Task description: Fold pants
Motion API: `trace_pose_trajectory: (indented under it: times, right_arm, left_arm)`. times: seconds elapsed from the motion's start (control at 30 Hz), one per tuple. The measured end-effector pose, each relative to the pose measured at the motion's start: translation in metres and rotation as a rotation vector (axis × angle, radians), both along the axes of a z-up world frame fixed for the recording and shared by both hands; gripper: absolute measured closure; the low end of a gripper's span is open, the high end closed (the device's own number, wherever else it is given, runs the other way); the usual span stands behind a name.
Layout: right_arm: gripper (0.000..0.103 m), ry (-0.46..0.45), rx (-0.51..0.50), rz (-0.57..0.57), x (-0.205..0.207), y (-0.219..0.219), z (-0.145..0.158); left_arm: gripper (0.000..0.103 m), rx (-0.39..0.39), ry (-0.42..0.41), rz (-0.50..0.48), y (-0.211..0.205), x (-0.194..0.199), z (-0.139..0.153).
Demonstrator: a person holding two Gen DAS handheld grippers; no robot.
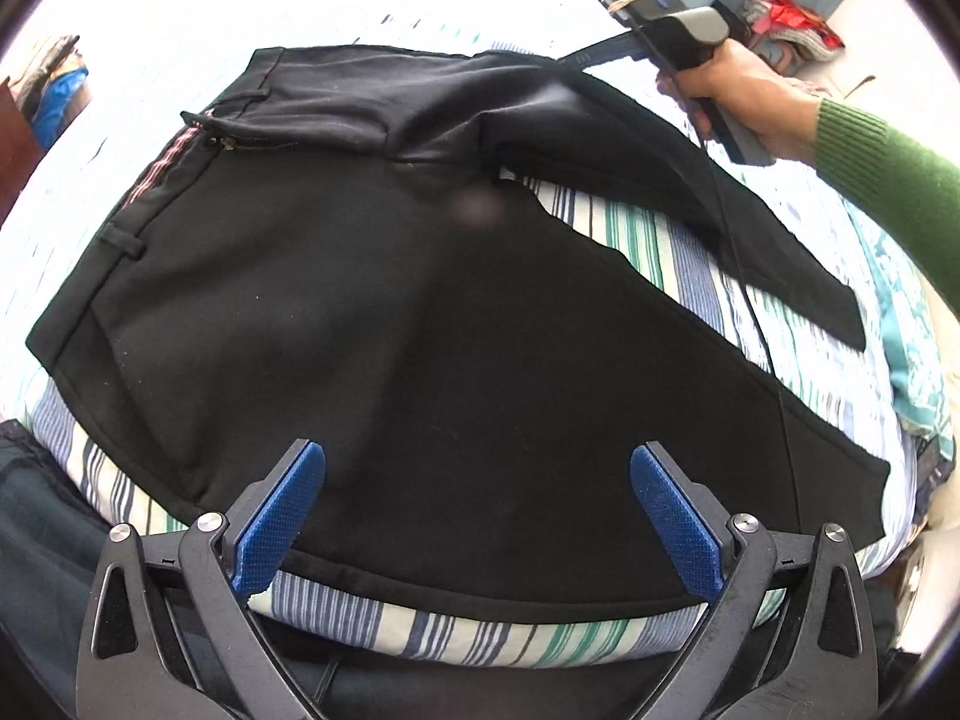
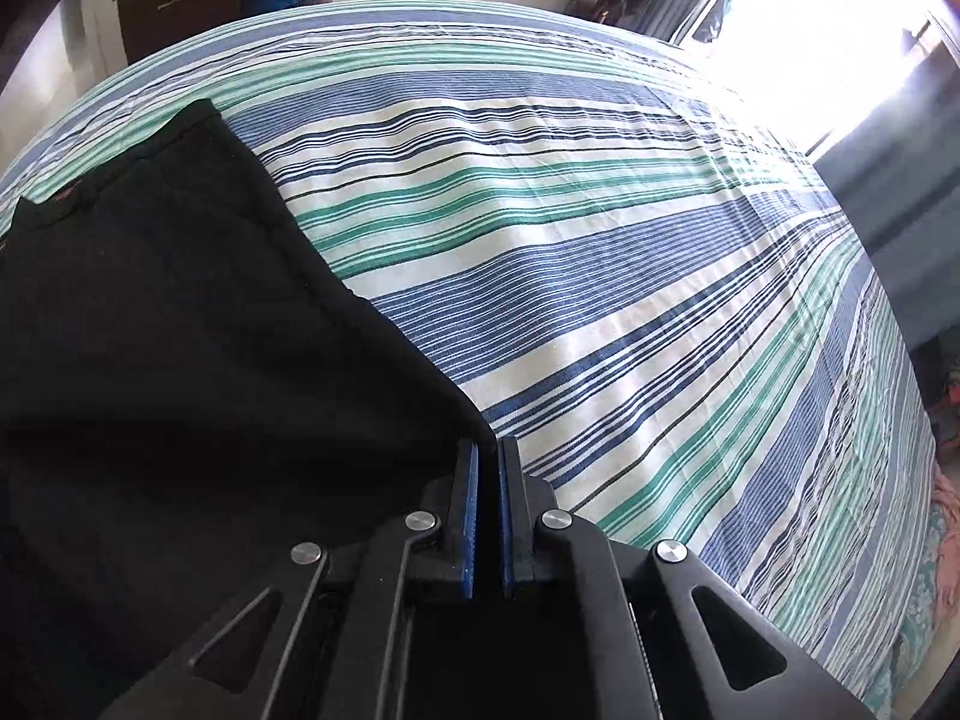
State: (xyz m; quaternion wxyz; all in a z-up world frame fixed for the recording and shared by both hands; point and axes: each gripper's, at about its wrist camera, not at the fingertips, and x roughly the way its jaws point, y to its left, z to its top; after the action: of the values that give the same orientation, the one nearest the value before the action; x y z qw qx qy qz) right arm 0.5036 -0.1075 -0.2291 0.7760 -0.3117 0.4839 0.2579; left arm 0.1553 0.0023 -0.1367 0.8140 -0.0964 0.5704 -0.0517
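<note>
Black pants (image 1: 336, 324) lie on a striped bed sheet (image 1: 648, 240), waistband at the left with a zipper, legs running to the right. My left gripper (image 1: 477, 456) is open, its blue pads just above the near leg's lower edge, holding nothing. My right gripper (image 1: 576, 60) is at the far side, shut on the far leg's edge and lifting it. In the right wrist view the right gripper (image 2: 487, 450) is shut on the black pants (image 2: 180, 330), which drape to the left over the bed sheet (image 2: 600, 276).
The bed's near edge (image 1: 456, 630) runs below the left gripper. A dark wooden cabinet (image 2: 174, 6) with piled clothes stands beyond the bed. A bright window (image 2: 840, 30) is at the right. Clothes lie on the floor (image 1: 792, 30).
</note>
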Motion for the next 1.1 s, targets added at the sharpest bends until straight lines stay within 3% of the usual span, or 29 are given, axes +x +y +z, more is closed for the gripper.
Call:
trace_pose_trajectory:
  times: [0.07, 0.13, 0.17, 0.2, 0.3, 0.4, 0.57, 0.67, 0.77, 0.87, 0.93, 0.97, 1.0, 1.1]
  right_arm:
    - [0.086, 0.093, 0.031, -0.070, 0.011, -0.007, -0.021]
    - [0.067, 0.061, 0.082, -0.104, 0.005, -0.021, -0.016]
    - [0.045, 0.056, 0.117, -0.137, 0.004, -0.034, -0.010]
    - [0.035, 0.054, 0.166, -0.182, 0.002, -0.052, -0.001]
    - [0.035, 0.059, 0.330, -0.336, -0.008, -0.137, 0.025]
    - [0.035, 0.054, 0.399, -0.549, -0.040, -0.250, 0.030]
    - [0.035, -0.024, 0.367, -1.054, -0.131, -0.468, 0.030]
    - [0.035, -0.056, 0.360, -1.286, -0.189, -0.557, 0.032]
    - [0.035, 0.000, 0.474, -1.357, -0.223, -0.597, 0.025]
    - [0.035, 0.045, 0.619, -1.364, -0.234, -0.606, 0.009]
    - [0.035, 0.062, 0.649, -1.359, -0.226, -0.601, -0.002]
    - [0.043, 0.061, 0.620, -1.348, -0.219, -0.596, -0.005]
    - [0.082, 0.048, 0.543, -1.325, -0.212, -0.590, -0.006]
    - [0.086, -0.050, 0.255, -1.274, -0.187, -0.578, 0.002]
  left_arm:
    - [0.001, 0.018, -0.007, -0.006, 0.000, 0.001, 0.004]
    - [0.001, 0.034, -0.025, -0.002, 0.003, 0.005, 0.007]
    - [0.001, 0.041, -0.034, 0.005, 0.007, 0.010, 0.008]
    - [0.001, 0.047, -0.041, 0.015, 0.010, 0.016, 0.010]
    - [0.001, 0.042, -0.079, 0.055, 0.022, 0.040, 0.018]
    - [0.001, 0.057, -0.135, 0.082, 0.027, 0.055, 0.033]
    - [0.001, 0.082, -0.214, 0.060, 0.034, 0.102, 0.045]
    - [0.001, 0.090, -0.200, 0.029, 0.035, 0.160, 0.033]
    - [0.001, 0.106, -0.155, -0.014, 0.028, 0.218, 0.014]
    - [0.001, 0.244, -0.117, -0.032, 0.015, 0.261, -0.017]
    - [0.001, 0.358, -0.069, -0.061, 0.008, 0.281, -0.048]
    - [0.001, 0.414, -0.045, -0.070, 0.004, 0.287, -0.062]
    - [0.000, 0.449, -0.032, -0.071, 0.002, 0.289, -0.072]
    - [0.000, 0.398, -0.037, -0.028, 0.010, 0.291, -0.078]
